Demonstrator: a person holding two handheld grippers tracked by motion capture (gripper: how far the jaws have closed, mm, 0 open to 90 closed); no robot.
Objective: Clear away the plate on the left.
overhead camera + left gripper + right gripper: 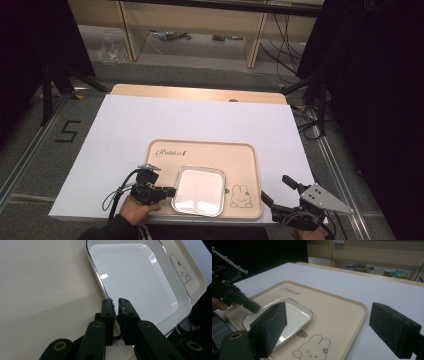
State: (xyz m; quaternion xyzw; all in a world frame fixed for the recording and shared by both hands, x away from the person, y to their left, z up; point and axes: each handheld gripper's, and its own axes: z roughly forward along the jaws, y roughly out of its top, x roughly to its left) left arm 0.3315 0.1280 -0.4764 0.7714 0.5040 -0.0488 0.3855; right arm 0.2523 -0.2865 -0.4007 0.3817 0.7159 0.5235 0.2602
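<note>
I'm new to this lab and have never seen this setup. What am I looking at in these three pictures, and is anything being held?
There is no robot arm here: a person at a table holds a hand-held two-jaw tool in each hand. The high view looks down from above the person's side. The other two pictures come from small cameras riding on each tool, looking along its black jaws.

On the white sheet covering the table lies a beige tray with a rabbit drawing. On the tray sits a square white plate with a shiny rim.

The left gripper has its jaws pinched on the plate's near edge, with only a narrow gap, so it grips the plate. The right gripper waits beside the tray with its jaws wide apart, holding nothing.
</note>
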